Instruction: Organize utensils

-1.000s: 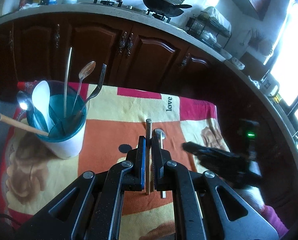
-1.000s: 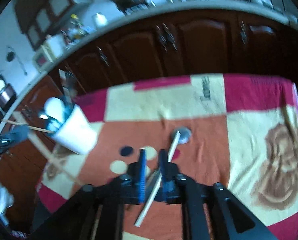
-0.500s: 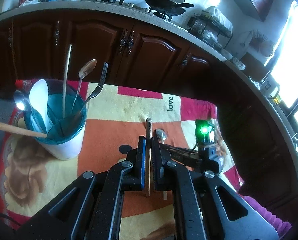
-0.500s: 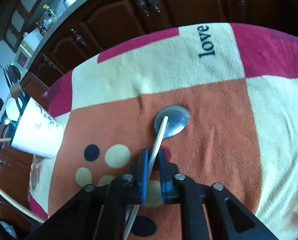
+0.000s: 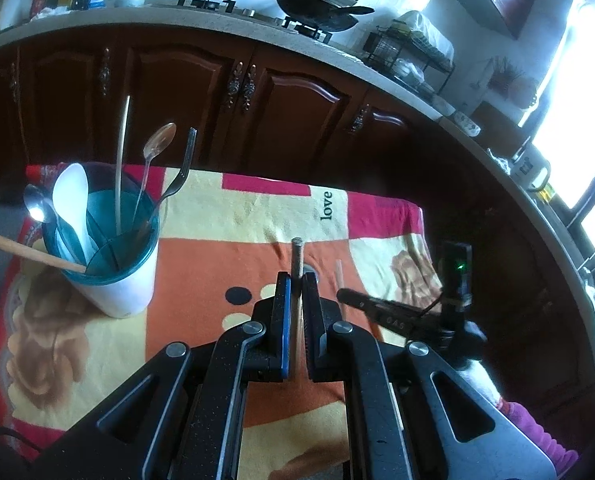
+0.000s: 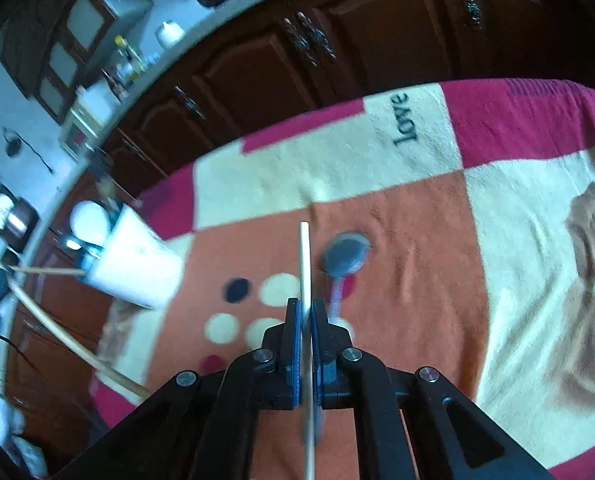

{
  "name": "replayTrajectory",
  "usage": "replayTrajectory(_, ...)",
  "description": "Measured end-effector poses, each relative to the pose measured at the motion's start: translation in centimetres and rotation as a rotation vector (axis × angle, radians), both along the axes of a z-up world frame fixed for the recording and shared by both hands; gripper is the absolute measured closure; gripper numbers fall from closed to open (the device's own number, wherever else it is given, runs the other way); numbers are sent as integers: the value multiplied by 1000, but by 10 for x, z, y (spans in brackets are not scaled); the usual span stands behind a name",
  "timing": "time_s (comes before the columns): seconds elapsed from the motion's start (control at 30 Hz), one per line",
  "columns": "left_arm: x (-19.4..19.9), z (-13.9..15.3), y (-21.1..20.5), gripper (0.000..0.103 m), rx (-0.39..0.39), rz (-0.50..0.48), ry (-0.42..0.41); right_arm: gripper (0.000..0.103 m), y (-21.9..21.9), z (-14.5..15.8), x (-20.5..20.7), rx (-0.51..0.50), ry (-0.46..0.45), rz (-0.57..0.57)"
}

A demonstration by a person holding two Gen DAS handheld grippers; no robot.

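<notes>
Right fingers (image 6: 304,312) have just closed on a pale chopstick (image 6: 304,256), now lifted above the spoon (image 6: 345,258) lying on the towel-covered bench (image 6: 417,240). Left fingers (image 5: 296,286) clamp a brown wooden stick (image 5: 296,254). Step: pick done, transport pending. Next: carry both to the utensil cup (image 5: 109,264) at left, tip upright, drop in clear of the fork and spoons.

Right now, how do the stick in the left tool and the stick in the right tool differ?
Colour: left stick dark brown, right stick pale cream. Thickness: left stick looks thicker, right stick slimmer. Shared: each is clamped in a shut tool (left tool, right tool), pointing forward.
</notes>
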State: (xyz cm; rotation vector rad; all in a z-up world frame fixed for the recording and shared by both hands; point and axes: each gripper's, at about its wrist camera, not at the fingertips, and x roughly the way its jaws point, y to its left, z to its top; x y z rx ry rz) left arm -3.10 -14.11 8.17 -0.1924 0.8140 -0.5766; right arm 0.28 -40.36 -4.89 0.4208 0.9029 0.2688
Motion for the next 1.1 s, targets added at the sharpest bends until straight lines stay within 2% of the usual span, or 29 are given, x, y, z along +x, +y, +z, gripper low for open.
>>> replayTrajectory(0.2, -2, 19, 8, 99, -23, 9, -28, 99, 24, 68, -19, -39, -160, 66)
replayTrajectory(0.33, -4, 29, 16, 99, -22, 22, -51, 99, 37, 88, -20, -104, -199, 99)
replayTrajectory(0.4, -5, 30, 18, 99, -24, 25, -52, 99, 41, 82, -15, -147, -179, 107)
replayTrajectory(0.47, -7, 29, 21, 99, -25, 30, -49, 98, 48, 61, -3, -196, -107, 124)
replayTrajectory(0.57, -8, 26, 28, 99, -27, 34, -41, 89, 53, 26, 9, -218, -20, 135)
replayTrajectory(0.67, -7, 25, 32, 99, -24, 42, -35, 89, 60, -4, 23, -242, 45, 148)
replayTrajectory(0.77, -6, 22, 37, 99, -20, 50, -29, 89, 64, -23, 37, -310, 88, 131)
replayTrajectory(0.97, 1, 14, 39, 99, -22, 55, -10, 89, 59, -44, 52, -293, 151, 135)
replayTrajectory(1.0, 1, 14, 39, 99, -21, 54, -9, 91, 57, -44, 52, -285, 144, 128)
replayTrajectory(1.03, 1, 13, 39, 99, -20, 54, -9, 98, 56, -44, 52, -280, 140, 122)
replayTrajectory(1.1, 1, 12, 39, 99, -21, 56, -5, 98, 52, -40, 48, -256, 123, 121)
